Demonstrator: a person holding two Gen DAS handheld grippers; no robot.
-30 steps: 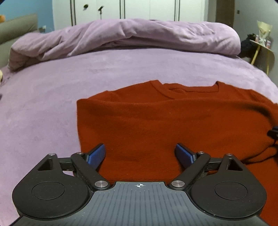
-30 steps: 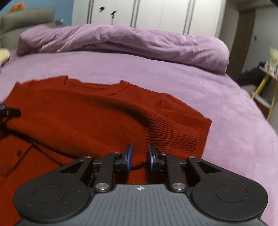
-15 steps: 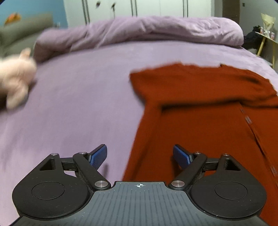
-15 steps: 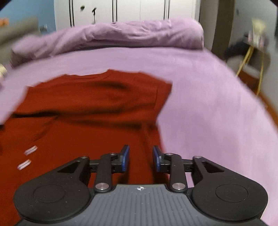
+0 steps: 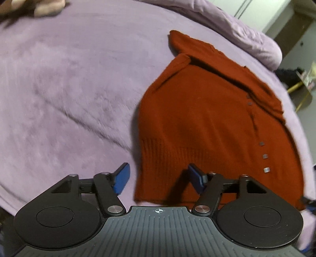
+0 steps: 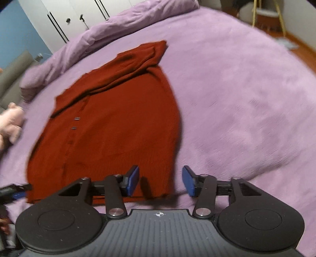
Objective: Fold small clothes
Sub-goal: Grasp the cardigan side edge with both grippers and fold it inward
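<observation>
A rust-red cardigan (image 5: 207, 122) is lying flat on the purple bed (image 5: 69, 89), its sleeves folded in across the chest and its row of small grey buttons (image 5: 264, 156) running down toward the ribbed hem. The hem end is lying nearest both grippers, the collar end pointing away toward the bunched purple duvet (image 6: 122, 25).

The left gripper (image 5: 159, 176) is hovering at the cardigan's hem, at its left corner; its jaws are spread wide and holding nothing, one blue pad (image 5: 122, 178) over bare bed just beside the cardigan's edge and the other over the knit.

The right gripper (image 6: 160, 180) is hovering at the opposite hem corner, its jaws also released and empty, with one pad over the cardigan and the other over the bed just beside it. Whether any pad is touching the fabric, I cannot tell.

A pink plush toy (image 6: 11, 120) is lying on the bed left of the cardigan, well apart from it. Beyond the duvet, white wardrobe doors (image 6: 65, 17) are standing against the wall.
</observation>
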